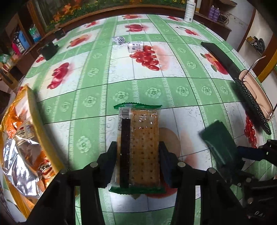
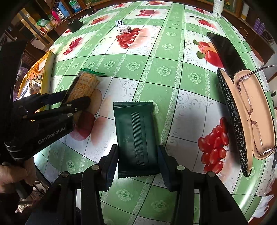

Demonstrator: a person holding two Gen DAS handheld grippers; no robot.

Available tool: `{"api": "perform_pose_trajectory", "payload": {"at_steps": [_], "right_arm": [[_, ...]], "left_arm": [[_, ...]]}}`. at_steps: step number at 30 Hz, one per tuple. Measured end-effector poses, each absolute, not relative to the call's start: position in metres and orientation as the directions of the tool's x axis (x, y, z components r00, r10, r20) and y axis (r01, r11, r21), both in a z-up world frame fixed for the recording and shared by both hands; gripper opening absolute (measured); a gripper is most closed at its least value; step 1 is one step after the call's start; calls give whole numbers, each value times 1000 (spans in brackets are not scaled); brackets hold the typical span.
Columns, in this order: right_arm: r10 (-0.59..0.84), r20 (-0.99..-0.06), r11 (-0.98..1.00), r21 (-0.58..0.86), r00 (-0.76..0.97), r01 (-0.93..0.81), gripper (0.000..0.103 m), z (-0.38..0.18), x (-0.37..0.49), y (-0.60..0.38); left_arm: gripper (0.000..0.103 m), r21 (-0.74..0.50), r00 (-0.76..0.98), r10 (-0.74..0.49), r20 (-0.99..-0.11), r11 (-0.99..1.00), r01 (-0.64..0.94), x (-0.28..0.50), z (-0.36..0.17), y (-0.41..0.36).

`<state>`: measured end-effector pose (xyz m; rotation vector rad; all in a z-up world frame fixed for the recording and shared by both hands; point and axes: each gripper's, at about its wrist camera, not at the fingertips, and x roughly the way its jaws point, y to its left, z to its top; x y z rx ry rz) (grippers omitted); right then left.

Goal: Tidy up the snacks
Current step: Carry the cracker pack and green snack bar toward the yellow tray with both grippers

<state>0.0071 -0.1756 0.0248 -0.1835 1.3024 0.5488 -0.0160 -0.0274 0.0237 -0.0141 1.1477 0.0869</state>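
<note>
My left gripper (image 1: 137, 145) is shut on a clear packet of crackers (image 1: 143, 138) with green sealed ends, held lengthwise over the fruit-print tablecloth (image 1: 155, 93). My right gripper (image 2: 138, 147) is shut on a dark green snack packet (image 2: 135, 131), its pads pressing both long sides. In the right wrist view the left gripper (image 2: 77, 98) and its cracker packet (image 2: 85, 84) are at the left, with a person's hand (image 2: 12, 174) on the handle. In the left wrist view the green packet (image 1: 219, 143) shows at the right edge. Two small wrapped sweets (image 1: 135, 46) lie far across the table.
An open orange snack bag (image 1: 26, 138) lies at the left table edge. To the right are a black phone (image 1: 221, 57) and an open glasses case (image 2: 232, 121) holding spectacles. A white bottle (image 1: 189, 10) and a black box (image 1: 49, 49) stand at the far side.
</note>
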Motion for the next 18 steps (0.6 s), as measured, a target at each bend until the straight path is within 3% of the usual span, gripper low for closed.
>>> {"api": "perform_pose_trajectory", "payload": {"at_steps": [18], "right_arm": [[334,-923,822,186,190,-539,49,54,17,-141]], "left_arm": [[46,91,590,187,-786,978,-188,-49,101,16]]}}
